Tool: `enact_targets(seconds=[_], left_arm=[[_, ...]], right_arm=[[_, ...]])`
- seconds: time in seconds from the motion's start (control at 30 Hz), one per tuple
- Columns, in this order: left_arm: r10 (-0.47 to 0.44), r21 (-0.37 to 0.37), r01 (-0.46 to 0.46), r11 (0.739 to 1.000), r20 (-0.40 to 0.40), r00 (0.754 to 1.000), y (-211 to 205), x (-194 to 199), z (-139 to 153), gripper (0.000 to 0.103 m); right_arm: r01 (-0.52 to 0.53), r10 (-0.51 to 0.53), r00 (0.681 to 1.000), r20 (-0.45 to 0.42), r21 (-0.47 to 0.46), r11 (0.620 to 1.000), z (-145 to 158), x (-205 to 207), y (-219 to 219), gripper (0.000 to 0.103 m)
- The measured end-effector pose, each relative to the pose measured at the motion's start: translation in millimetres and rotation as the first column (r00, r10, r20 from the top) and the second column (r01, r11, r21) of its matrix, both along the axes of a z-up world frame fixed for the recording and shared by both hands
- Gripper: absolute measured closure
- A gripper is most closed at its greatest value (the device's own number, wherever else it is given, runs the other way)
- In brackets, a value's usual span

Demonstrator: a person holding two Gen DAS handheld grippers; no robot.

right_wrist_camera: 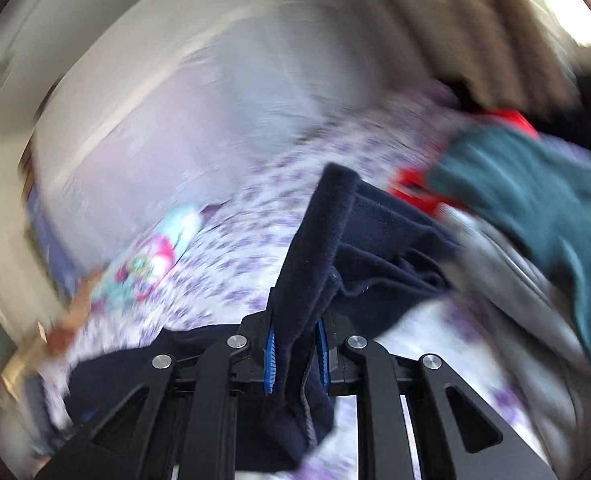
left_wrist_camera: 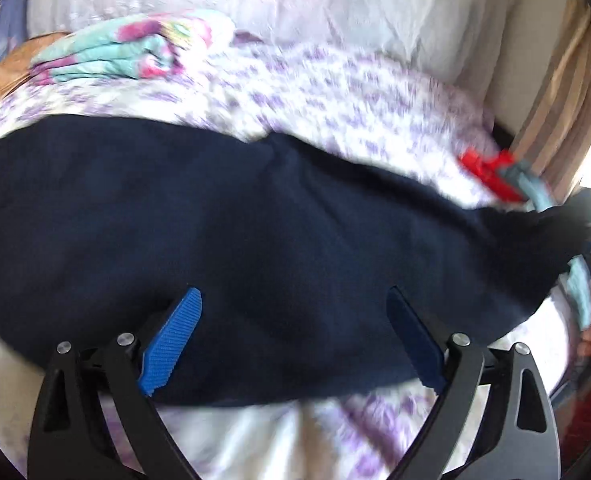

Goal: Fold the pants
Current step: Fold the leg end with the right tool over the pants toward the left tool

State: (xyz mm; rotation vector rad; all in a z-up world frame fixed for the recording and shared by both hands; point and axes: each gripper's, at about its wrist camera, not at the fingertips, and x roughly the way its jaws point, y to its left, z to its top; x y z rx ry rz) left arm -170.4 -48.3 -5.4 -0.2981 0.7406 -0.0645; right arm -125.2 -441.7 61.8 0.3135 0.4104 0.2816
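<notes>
Bright daylight from the right, heavy motion blur, fisheye-warped edges.

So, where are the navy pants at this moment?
In the left wrist view the navy pants lie spread across the purple-flowered bedsheet, under the open left tool. In the right wrist view one edge is clamped in the right tool.

bed: purple-floral sheet point(left_wrist_camera: 335, 92) | pillow point(left_wrist_camera: 335, 8) white | curtain point(left_wrist_camera: 563, 92) beige-striped | window point(right_wrist_camera: 575, 12) bright daylight
</notes>
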Motion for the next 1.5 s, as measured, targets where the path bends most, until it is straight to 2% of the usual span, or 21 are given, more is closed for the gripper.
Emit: enact_targets(seconds=[0.07, 0.13, 0.17, 0.3, 0.33, 0.4, 0.53, 0.57, 0.63, 0.67, 0.7, 0.77, 0.83, 0.87, 1.0, 1.07, 1.13, 1.2, 1.3, 1.43, 1.5], left_arm=[[0.091, -0.017, -0.09, 0.996, 0.055, 0.994, 35, -26, 15, 0.012], [0.18, -0.032, -0.178, 0.983, 0.062, 0.982, 69, -45, 20, 0.01], [0.224, -0.059, -0.221, 0.974, 0.052, 0.973, 90, -56, 19, 0.01], [0.359, -0.219, -0.359, 0.907, -0.043, 0.932, 159, -92, -3, 0.01], [0.379, -0.258, -0.383, 0.887, -0.067, 0.923, 173, -101, -11, 0.01], [0.4, -0.295, -0.404, 0.866, -0.074, 0.913, 190, -115, -19, 0.01], [0.41, -0.211, -0.41, 0.887, -0.045, 0.911, 181, -112, -13, 0.01], [0.408, -0.191, -0.408, 0.893, -0.041, 0.912, 178, -109, -13, 0.01], [0.387, -0.148, -0.39, 0.909, -0.051, 0.921, 168, -103, -16, 0.01], [0.385, -0.126, -0.389, 0.912, -0.055, 0.921, 164, -101, -18, 0.009], [0.395, -0.086, -0.398, 0.913, -0.051, 0.917, 158, -97, -20, 0.007], [0.405, -0.048, -0.407, 0.912, -0.044, 0.913, 154, -98, -24, 0.005], [0.419, 0.01, -0.419, 0.908, -0.04, 0.907, 147, -94, -26, 0.005], [0.425, 0.051, -0.423, 0.905, -0.036, 0.905, 142, -91, -28, 0.005], [0.439, 0.15, -0.432, 0.889, -0.017, 0.898, 132, -86, -33, 0.005], [0.44, 0.168, -0.431, 0.886, -0.016, 0.898, 131, -84, -33, 0.005], [0.432, 0.151, -0.425, 0.893, -0.02, 0.902, 134, -85, -32, 0.005], [0.419, 0.125, -0.413, 0.902, -0.026, 0.908, 138, -87, -31, 0.005], [0.409, 0.075, -0.406, 0.911, -0.037, 0.912, 145, -88, -28, 0.005], [0.407, 0.003, -0.407, 0.913, -0.066, 0.911, 154, -85, -25, 0.005], [0.401, -0.05, -0.407, 0.912, -0.098, 0.911, 162, -81, -22, 0.005]], right_arm=[[-0.085, 0.094, 0.995, 0.045, -0.161, 0.983, 17, 3, 54, 0.086], [-0.186, 0.218, 0.975, 0.048, -0.366, 0.912, 17, 0, 121, 0.086], [-0.255, 0.299, 0.954, 0.014, -0.485, 0.837, 5, -3, 164, 0.086], [-0.479, 0.465, 0.858, -0.219, -0.668, 0.569, -68, -13, 257, 0.086], [-0.475, 0.468, 0.853, -0.231, -0.715, 0.513, -84, -18, 269, 0.086], [-0.442, 0.462, 0.862, -0.211, -0.757, 0.48, -90, -25, 273, 0.083], [-0.511, 0.504, 0.826, -0.253, -0.713, 0.481, -79, -30, 263, 0.056], [-0.533, 0.526, 0.811, -0.256, -0.693, 0.485, -75, -36, 259, 0.054], [-0.617, 0.594, 0.761, -0.26, -0.571, 0.541, -56, -41, 240, 0.054], [-0.656, 0.63, 0.74, -0.236, -0.457, 0.6, -39, -38, 226, 0.054], [-0.659, 0.635, 0.743, -0.209, -0.393, 0.642, -29, -37, 219, 0.053], [-0.567, 0.551, 0.822, -0.143, -0.294, 0.77, -9, -17, 201, 0.05], [-0.472, 0.449, 0.881, -0.149, -0.338, 0.814, -11, 2, 204, 0.05], [-0.453, 0.417, 0.891, -0.178, -0.366, 0.813, -19, 14, 211, 0.05], [-0.485, 0.342, 0.857, -0.384, -0.383, 0.786, -77, 67, 253, 0.046], [-0.479, 0.34, 0.859, -0.383, -0.365, 0.799, -76, 76, 256, 0.043], [-0.48, 0.343, 0.852, -0.395, -0.327, 0.814, -67, 77, 252, 0.041], [-0.459, 0.357, 0.872, -0.335, -0.308, 0.833, -54, 57, 240, 0.039], [-0.458, 0.39, 0.885, -0.253, -0.326, 0.827, -43, 25, 230, 0.023], [-0.493, 0.376, 0.857, -0.351, -0.349, 0.797, -79, 28, 230, 0.014], [-0.496, 0.38, 0.848, -0.37, -0.303, 0.813, -83, 36, 228, 0.014]])
